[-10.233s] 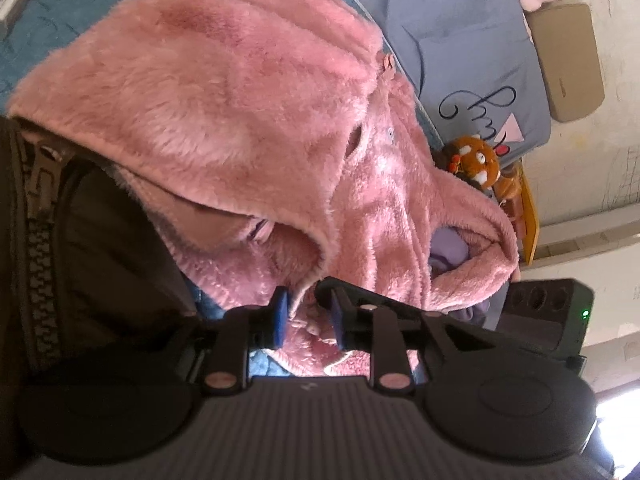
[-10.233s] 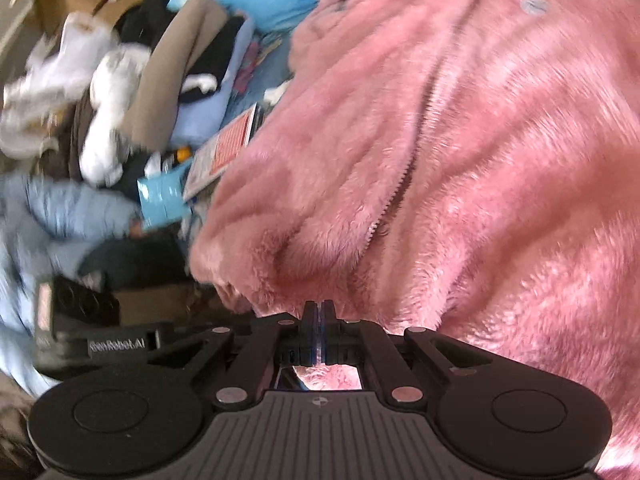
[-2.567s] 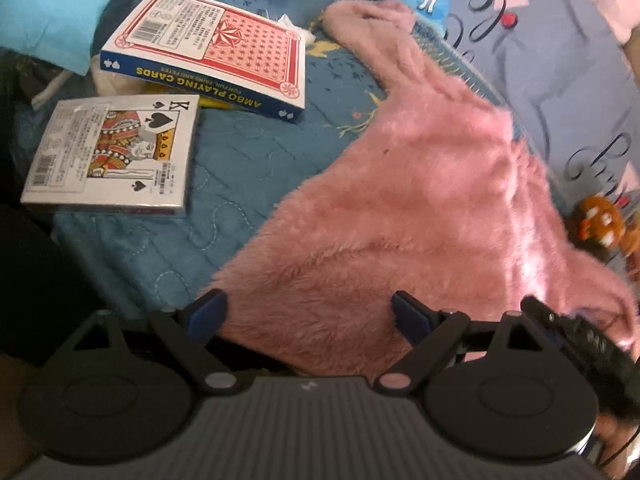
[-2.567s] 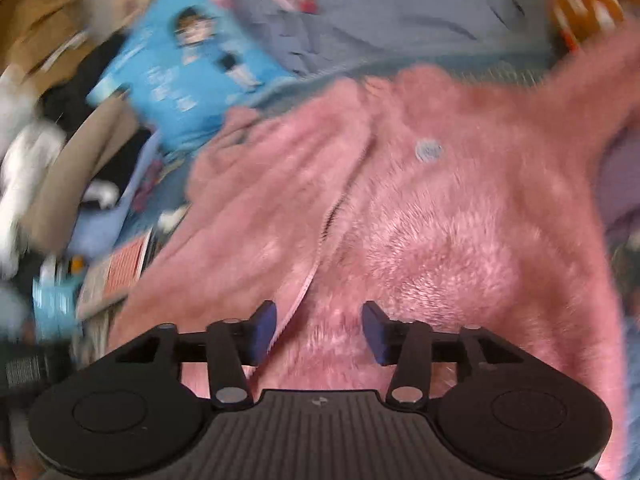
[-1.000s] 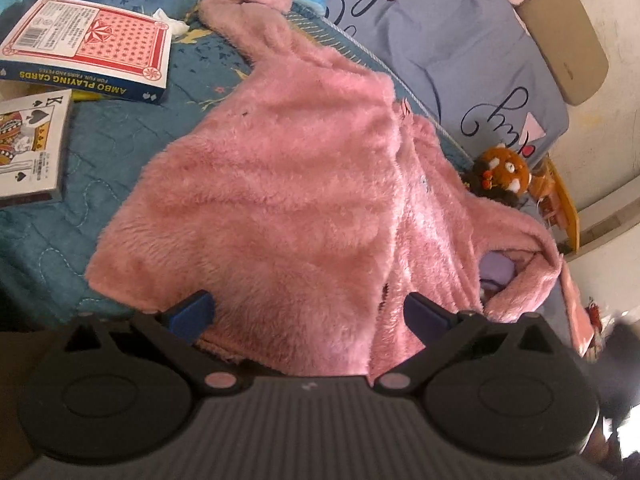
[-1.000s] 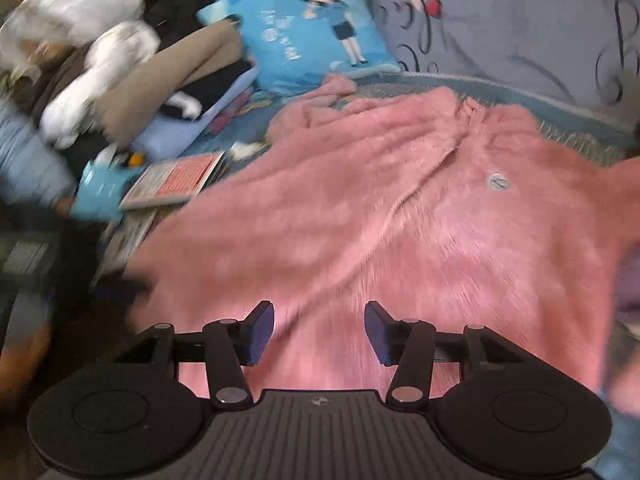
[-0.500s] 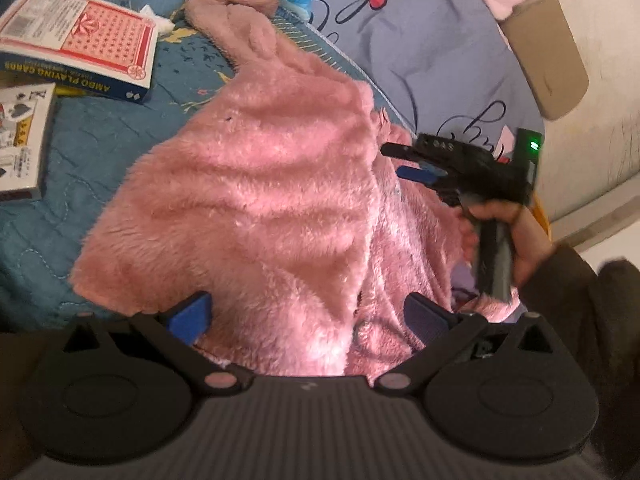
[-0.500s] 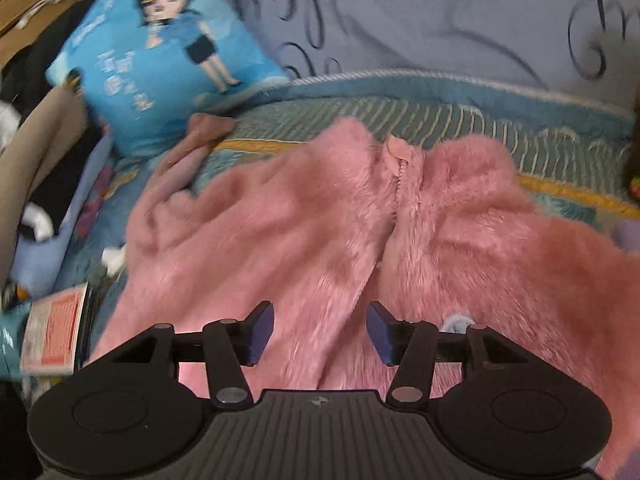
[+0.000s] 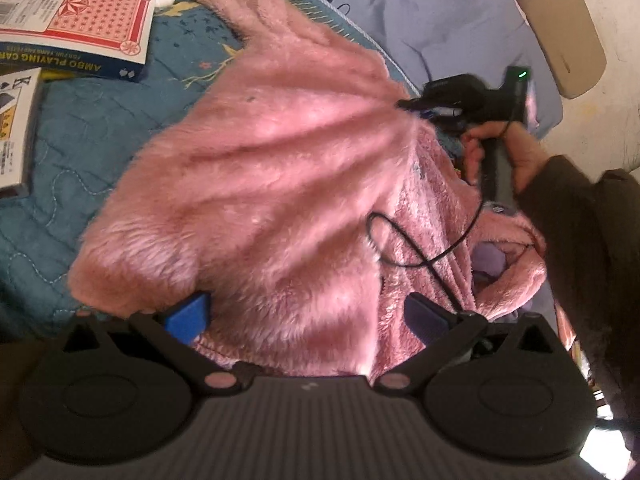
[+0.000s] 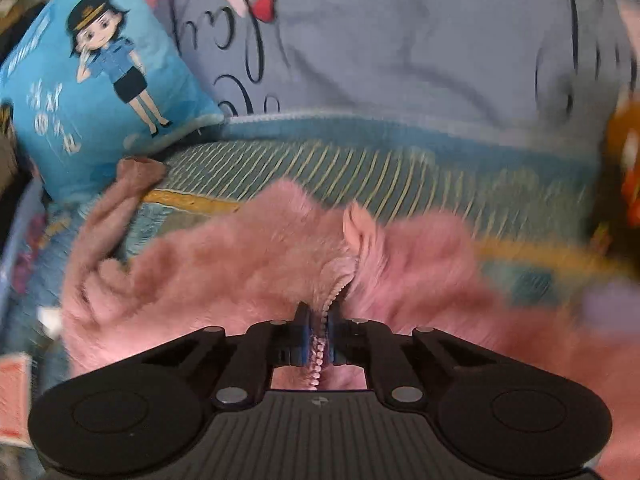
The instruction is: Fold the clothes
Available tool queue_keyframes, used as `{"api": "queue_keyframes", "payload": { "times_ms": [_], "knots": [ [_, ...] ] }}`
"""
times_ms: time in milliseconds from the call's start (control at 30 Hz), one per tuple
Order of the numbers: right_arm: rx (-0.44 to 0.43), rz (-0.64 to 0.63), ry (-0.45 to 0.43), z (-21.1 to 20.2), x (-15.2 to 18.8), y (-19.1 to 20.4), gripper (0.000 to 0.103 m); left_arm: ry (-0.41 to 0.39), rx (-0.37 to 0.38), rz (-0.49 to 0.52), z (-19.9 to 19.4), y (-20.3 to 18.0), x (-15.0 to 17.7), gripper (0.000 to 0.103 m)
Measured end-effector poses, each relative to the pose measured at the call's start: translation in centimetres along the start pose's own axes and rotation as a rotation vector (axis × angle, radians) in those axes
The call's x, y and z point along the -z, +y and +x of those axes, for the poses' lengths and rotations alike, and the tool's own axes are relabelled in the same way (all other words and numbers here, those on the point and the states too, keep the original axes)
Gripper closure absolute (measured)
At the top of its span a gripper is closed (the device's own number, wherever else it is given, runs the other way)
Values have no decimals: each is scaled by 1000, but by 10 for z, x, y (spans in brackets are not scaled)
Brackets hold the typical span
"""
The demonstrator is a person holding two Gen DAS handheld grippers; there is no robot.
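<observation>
My right gripper (image 10: 318, 336) clenched on the pink fleece jacket's (image 9: 260, 184) zipper edge

My jaws have just closed there, half a second after gaping; my left gripper (image 9: 306, 316) hangs released over the hem; the jacket runs 6 to 12 on the blue quilt (image 9: 80, 120), sleeve toward 11; card boxes (image 9: 76, 24) crowd 10; pillow (image 10: 100, 80) beyond.

Bed covered by a teal quilt (image 9: 60, 128) with stitched swirls. Far side: lavender bedding (image 10: 400, 48) with dark script and a red heart. Blue cartoon pillow (image 10: 92, 80) far left. Two card boxes (image 9: 76, 20) lie on the quilt, left. Tan cushion (image 9: 560, 28) against an off-white wall (image 9: 608, 92), far right. Orange plush toy (image 10: 624, 168) at right edge, blurred.
</observation>
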State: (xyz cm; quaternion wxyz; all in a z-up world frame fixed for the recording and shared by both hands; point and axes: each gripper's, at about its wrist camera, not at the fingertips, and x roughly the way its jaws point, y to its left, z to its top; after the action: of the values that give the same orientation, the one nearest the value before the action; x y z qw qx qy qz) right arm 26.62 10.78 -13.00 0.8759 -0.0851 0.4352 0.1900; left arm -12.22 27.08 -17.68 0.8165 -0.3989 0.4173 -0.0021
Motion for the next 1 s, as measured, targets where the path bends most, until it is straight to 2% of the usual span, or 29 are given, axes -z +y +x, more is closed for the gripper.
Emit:
{"api": "queue_keyframes", "payload": {
  "times_ms": [100,167,200,267,333,400,467,533,700,833,1000],
  "knots": [
    [41,-85,92,22,3,6,91,12,-32,35,5,-4,1,0],
    [31,-143,151,34,13,13,81,18,-48,48,6,-5,2,0],
    [35,-158,124,30,17,16,79,19,-52,48,8,-6,0,0],
    [29,-149,45,10,24,15,54,12,-40,27,7,-3,-1,0],
    [9,-121,-32,-18,34,10,49,3,-22,0,4,1,-2,0],
    [-39,-143,-67,-49,50,8,49,-10,6,-35,0,5,-3,0],
    [-111,-226,-72,-76,72,10,49,-24,42,-72,-6,10,-4,0],
    [-175,-350,-72,-106,101,13,48,-38,110,-114,-14,17,-5,0],
    [-248,-706,-41,-163,192,31,44,-82,259,-192,-30,29,-10,0],
    [-280,-939,-23,-181,261,59,44,-146,262,-194,-42,33,-12,0],
    [-317,-989,-41,-181,296,81,44,-159,220,-168,-46,31,-12,0]
  ]
}}
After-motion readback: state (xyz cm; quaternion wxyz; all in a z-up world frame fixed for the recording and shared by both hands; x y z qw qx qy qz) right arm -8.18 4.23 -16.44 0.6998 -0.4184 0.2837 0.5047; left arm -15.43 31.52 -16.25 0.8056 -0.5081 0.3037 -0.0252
